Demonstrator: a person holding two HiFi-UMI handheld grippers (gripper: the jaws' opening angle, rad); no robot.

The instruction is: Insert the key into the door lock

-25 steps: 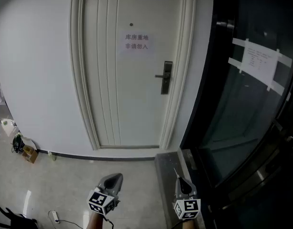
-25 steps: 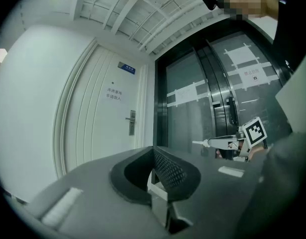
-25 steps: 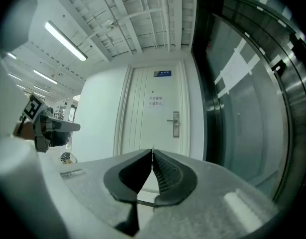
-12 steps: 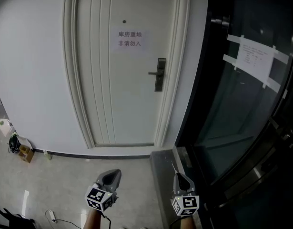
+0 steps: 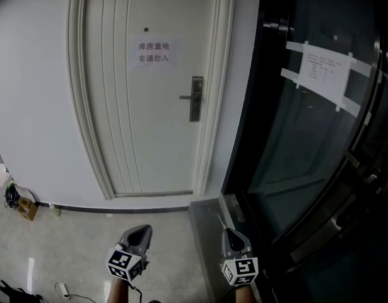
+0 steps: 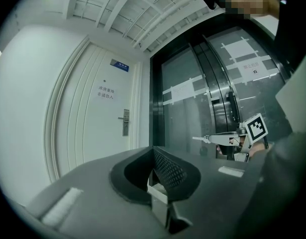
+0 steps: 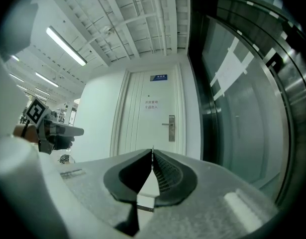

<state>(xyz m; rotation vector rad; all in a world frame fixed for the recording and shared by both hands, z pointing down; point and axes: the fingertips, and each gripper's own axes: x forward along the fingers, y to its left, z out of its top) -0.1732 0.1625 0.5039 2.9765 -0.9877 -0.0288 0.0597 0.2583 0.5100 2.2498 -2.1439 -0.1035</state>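
The right gripper (image 5: pixel 229 234) has its jaws pinched together on a thin silver metal key (image 5: pixel 223 223). The key's blade pokes out just past the fingertips and points level toward the white panelled door (image 5: pixel 149 125). The grey metal lock plate with lever handle (image 5: pixel 195 99) sits on the door's right edge, well apart from the key. The left gripper (image 5: pixel 142 230), beside the right one, has its jaws closed together with nothing between them.
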